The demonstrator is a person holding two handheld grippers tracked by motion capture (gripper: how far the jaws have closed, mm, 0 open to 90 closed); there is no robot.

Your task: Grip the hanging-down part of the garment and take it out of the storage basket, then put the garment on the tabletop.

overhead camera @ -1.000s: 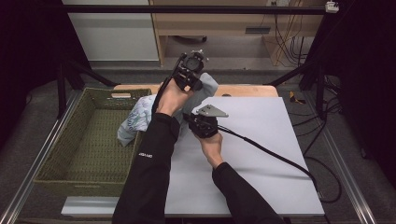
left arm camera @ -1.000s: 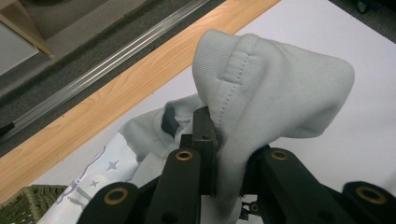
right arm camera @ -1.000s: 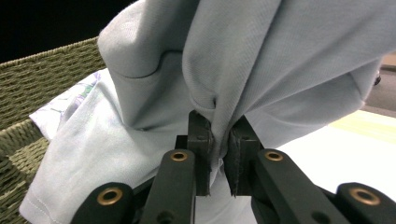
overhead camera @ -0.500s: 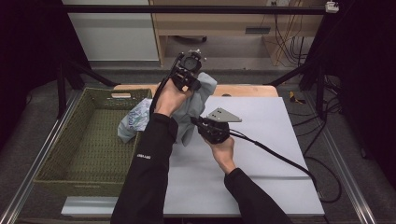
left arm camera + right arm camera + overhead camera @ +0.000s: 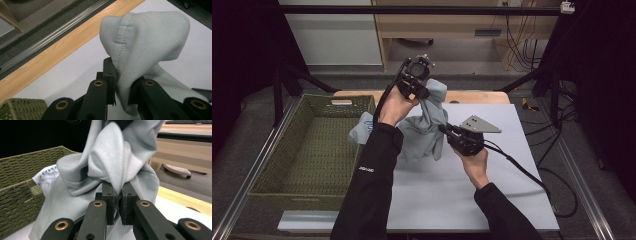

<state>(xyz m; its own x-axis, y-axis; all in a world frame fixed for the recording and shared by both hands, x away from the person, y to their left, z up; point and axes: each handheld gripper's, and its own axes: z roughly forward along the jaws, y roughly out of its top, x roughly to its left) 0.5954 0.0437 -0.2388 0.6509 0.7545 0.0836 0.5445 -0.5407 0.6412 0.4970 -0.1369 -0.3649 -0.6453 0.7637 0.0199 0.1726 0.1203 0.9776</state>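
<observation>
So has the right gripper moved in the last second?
Yes. The right gripper, shut on the grey garment, has shifted rightward over the white mat, away from the basket.

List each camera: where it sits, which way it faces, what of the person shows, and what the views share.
High view: above the person's side, facing forward and down on the table; both forearms, left gripper and right gripper show.
Left gripper view: rides the left gripper, looking along its jaws at the pinched grey garment.
Right gripper view: rides the right gripper, jaws clamping the garment, facing the green basket.
Shared: garment and basket.
</observation>
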